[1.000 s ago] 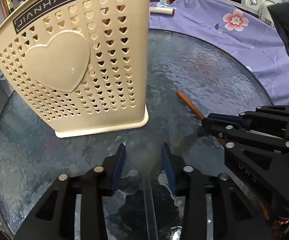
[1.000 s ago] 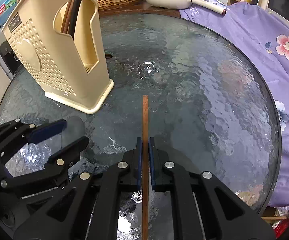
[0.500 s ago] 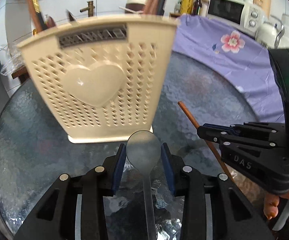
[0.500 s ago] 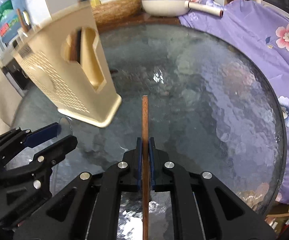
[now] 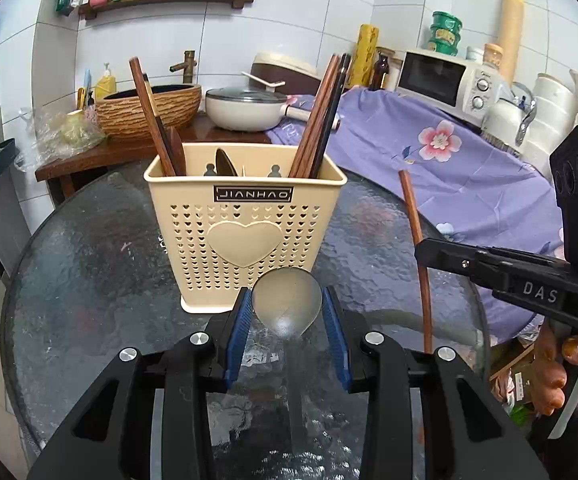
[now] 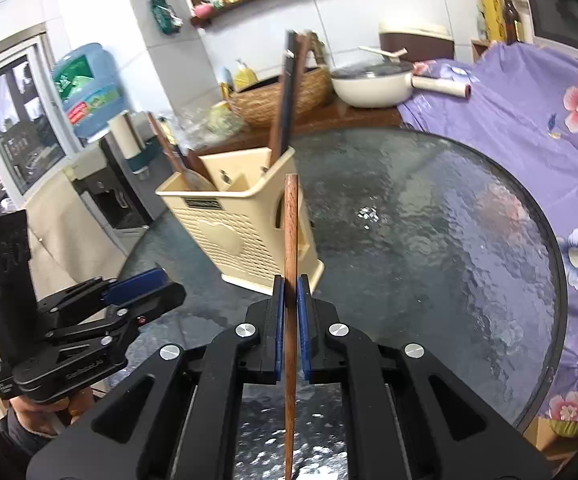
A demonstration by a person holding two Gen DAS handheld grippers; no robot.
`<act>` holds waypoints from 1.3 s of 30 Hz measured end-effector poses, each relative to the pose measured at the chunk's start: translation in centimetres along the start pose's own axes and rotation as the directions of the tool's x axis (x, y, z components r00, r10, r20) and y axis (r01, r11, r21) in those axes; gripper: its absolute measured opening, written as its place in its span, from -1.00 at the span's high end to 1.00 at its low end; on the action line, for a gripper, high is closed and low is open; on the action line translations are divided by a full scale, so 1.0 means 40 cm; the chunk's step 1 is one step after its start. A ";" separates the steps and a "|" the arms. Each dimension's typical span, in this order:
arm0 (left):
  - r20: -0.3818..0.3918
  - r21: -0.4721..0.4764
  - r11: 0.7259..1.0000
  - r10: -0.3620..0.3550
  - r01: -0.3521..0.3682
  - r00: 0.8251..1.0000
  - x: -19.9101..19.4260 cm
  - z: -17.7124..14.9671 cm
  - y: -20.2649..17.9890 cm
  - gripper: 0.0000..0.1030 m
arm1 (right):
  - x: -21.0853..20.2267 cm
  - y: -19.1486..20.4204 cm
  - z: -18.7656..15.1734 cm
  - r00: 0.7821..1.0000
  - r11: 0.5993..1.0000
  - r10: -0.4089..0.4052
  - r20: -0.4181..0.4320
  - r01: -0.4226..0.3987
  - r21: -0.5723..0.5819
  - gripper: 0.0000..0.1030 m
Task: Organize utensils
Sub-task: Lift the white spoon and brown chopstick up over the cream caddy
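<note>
Utensils already stand in the cream holder [image 5: 245,224] on the round glass table [image 5: 89,272]: wooden chopsticks [image 5: 315,120] lean out of its right compartment in the left wrist view. There the left gripper [image 5: 287,312] has its blue pads pressed on the bowl of a metal spoon [image 5: 287,300], in front of the holder. In the right wrist view, the right gripper [image 6: 291,312] is clamped tight on a single wooden chopstick [image 6: 291,232] pointing up beside the holder [image 6: 233,236], above the table [image 6: 429,240].
</note>
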State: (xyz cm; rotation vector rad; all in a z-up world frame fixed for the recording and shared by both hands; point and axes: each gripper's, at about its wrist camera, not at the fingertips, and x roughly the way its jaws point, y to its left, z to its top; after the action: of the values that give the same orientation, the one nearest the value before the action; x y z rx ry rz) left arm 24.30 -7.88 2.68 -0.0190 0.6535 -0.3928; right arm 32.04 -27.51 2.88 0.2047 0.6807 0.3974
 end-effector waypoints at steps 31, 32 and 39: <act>0.256 -0.035 0.999 0.012 -0.004 0.966 -0.190 0.264 0.064 0.32 | -0.205 0.205 0.249 0.981 0.986 0.099 0.167 -0.075 -0.147 0.86; 0.284 -0.052 0.999 0.030 -0.016 0.958 -0.198 0.290 0.073 0.32 | -0.217 0.212 0.269 0.979 0.986 0.093 0.184 -0.064 -0.156 0.86; 0.369 -0.137 0.987 0.129 -0.084 0.921 -0.183 0.401 0.111 0.32 | -0.242 0.247 0.385 0.962 0.985 0.036 0.269 0.012 -0.173 0.86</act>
State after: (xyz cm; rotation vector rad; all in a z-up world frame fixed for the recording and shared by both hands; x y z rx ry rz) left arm 30.13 -2.79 19.13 -0.1680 0.2937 -0.2340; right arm 32.30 -23.49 23.18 0.0955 0.3718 0.4288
